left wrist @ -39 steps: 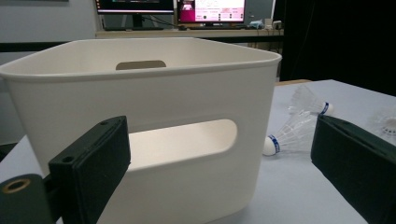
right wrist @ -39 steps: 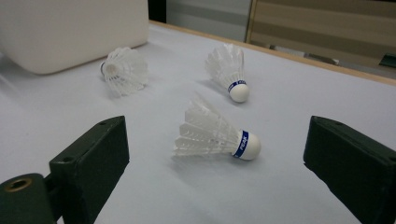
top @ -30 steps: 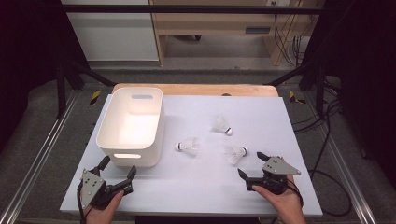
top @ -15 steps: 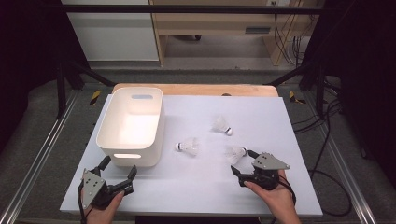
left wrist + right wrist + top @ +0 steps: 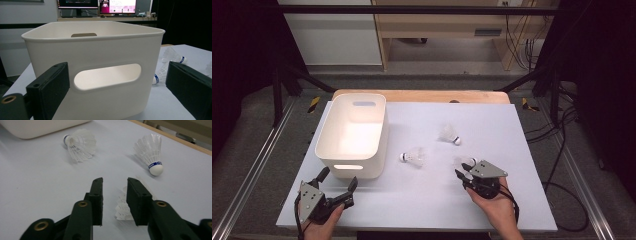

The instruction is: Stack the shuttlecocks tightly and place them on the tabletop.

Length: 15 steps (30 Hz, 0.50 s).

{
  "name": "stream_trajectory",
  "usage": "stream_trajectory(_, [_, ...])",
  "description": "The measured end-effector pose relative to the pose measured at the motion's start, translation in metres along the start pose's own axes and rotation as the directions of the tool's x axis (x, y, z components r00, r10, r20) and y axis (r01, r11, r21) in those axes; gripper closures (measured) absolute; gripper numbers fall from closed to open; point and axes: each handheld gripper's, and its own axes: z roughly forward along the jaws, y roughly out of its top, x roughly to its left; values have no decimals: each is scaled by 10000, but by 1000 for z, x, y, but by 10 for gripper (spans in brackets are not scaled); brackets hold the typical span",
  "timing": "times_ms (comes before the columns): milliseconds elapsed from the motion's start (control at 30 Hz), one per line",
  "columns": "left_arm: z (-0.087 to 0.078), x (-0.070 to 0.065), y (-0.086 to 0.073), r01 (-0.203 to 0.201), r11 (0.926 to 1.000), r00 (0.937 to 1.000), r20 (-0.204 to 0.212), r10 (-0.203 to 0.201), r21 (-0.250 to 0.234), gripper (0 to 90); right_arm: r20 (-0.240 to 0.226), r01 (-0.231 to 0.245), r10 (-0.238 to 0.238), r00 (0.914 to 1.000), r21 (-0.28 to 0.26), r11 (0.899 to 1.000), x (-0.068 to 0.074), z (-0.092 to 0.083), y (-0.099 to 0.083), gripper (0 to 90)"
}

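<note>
Three white shuttlecocks lie on the white table top [image 5: 432,200]. One [image 5: 413,157] lies next to the white bin [image 5: 352,162], another [image 5: 449,134] farther back. The third [image 5: 465,161] lies at my right gripper [image 5: 463,169]. In the right gripper view its feathers [image 5: 122,208] show low between the jaws, against the right pad [image 5: 136,197] and apart from the left pad [image 5: 98,195]. The right gripper [image 5: 115,181] has just been closing, and a gap remains. My left gripper [image 5: 339,176] stands open before the bin's near wall [image 5: 100,50], nothing between its jaws.
The bin holds nothing that I can see and has a handle slot [image 5: 107,76] facing my left gripper. A wooden strip [image 5: 422,95] runs along the table's far edge. Dark metal frame rails [image 5: 257,165] flank the table.
My right gripper has moved left and forward to the nearest shuttlecock, and its jaws have narrowed around the feathers. The left gripper has stayed put.
</note>
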Motion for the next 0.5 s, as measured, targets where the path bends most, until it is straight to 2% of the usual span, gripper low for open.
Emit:
stream_trajectory(33, [0,0,0,9,10000,10000,2,-9,2,55,74,-23,22,10000,84,10000,2,5,0,744])
stream_trajectory(100, [0,-1,0,22,10000,10000,9,-22,-2,55,65,-75,74,10000,133,9999,3,6,0,765])
stream_trajectory(133, [0,-1,0,21,10000,10000,19,-21,-1,55,118,-183,179,9998,325,9993,4,11,1,813])
stream_trajectory(200, [1,-2,0,-18,10000,10000,54,18,18,55,110,-267,263,9996,387,9989,5,13,1,831])
stream_trajectory(233, [1,-2,0,-49,10000,10000,69,49,21,56,175,-361,351,9992,590,9976,6,17,1,864])
stream_trajectory(367, [1,-1,0,52,10000,10000,82,-52,-6,56,284,-659,635,9976,938,9934,6,24,1,900])
stream_trajectory(500, [1,-2,0,14,10000,9999,117,-14,16,57,470,-709,657,9967,1196,9903,4,27,0,900])
